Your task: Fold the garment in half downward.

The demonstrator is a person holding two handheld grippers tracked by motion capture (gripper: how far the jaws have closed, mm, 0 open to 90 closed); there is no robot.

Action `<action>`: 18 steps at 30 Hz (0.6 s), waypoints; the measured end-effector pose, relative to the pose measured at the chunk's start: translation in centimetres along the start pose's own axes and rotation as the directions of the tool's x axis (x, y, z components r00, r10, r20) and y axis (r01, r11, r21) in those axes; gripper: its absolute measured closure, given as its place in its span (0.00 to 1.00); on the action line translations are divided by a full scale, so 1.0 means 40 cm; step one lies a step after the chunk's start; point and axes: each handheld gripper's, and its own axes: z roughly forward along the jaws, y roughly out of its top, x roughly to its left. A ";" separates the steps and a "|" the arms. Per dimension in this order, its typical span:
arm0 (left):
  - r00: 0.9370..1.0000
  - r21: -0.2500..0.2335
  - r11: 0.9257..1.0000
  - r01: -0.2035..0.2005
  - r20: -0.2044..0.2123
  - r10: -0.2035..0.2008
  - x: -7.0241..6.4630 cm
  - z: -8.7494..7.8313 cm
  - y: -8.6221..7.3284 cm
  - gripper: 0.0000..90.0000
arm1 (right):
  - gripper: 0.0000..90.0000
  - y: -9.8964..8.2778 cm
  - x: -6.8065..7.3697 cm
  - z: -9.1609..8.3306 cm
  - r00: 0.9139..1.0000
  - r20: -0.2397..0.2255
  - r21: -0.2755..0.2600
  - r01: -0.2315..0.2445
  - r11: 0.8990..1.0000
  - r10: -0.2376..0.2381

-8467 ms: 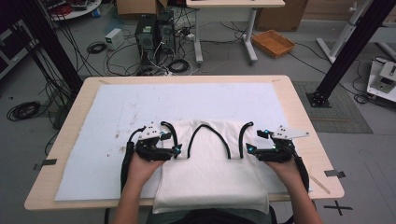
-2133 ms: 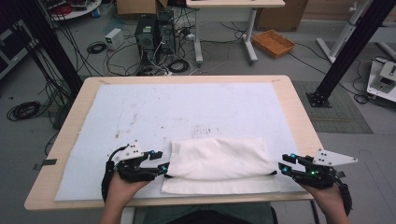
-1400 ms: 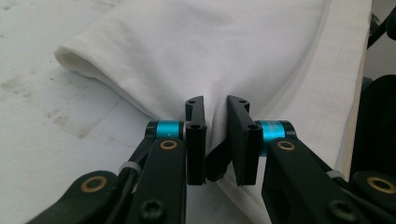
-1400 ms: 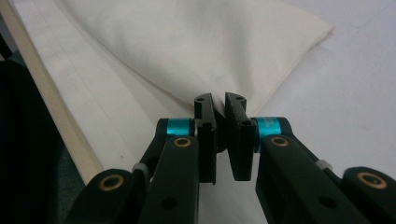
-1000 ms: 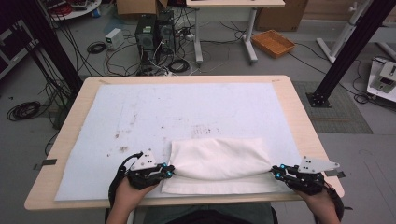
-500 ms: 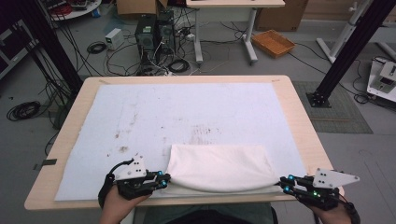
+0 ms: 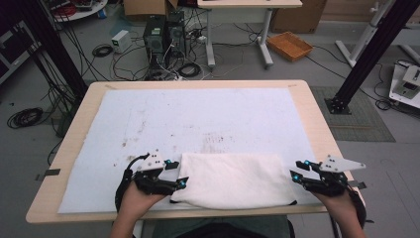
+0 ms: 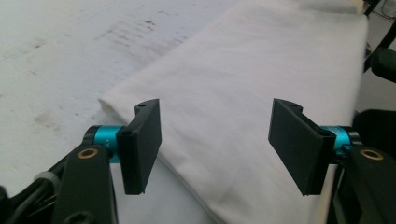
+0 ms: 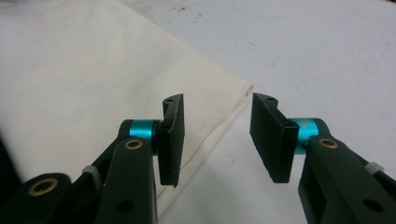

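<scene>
Low in the high view, near the bottom edge of the frame, a folded white cloth (image 7: 233, 179) lies flat on the worktop (image 7: 317, 119), its long axis running left to right across the picture, parallel to the worktop's near edge. It forms a soft rectangle with rounded corners; the fabric looks matte and thick, with a stitched hem along the edge that shows in the right gripper view (image 9: 205, 135). Under it a pale, paper-like sheet (image 7: 198, 114) covers most of the wooden worktop, speckled with dark smudges.

At the cloth's left end sits the left tool (image 7: 174, 174), its flat black pads standing wide apart after just opening; in the left gripper view (image 8: 215, 144) the cloth lies beneath the gap, untouched by either pad. At the cloth's right end, just beside it, is the right tool (image 7: 297, 171), whose jaws have also just been opening and stand moderately apart, with the cloth's corner lying loose below them (image 9: 217, 140).
</scene>
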 end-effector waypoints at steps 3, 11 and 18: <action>0.999 0.017 1.000 0.026 -0.046 -0.025 0.035 0.030 0.021 0.37 | 0.60 0.025 -0.031 0.048 1.000 0.015 0.019 -0.025 0.999 0.025; 0.993 0.102 0.991 0.091 -0.090 -0.082 0.107 0.107 0.039 0.37 | 0.60 0.067 -0.097 0.189 0.998 0.022 0.151 -0.053 0.987 0.050; 0.994 0.175 0.984 0.040 -0.104 -0.022 0.113 0.145 0.027 0.59 | 0.92 0.065 -0.098 0.217 0.996 -0.075 0.208 -0.025 0.978 0.041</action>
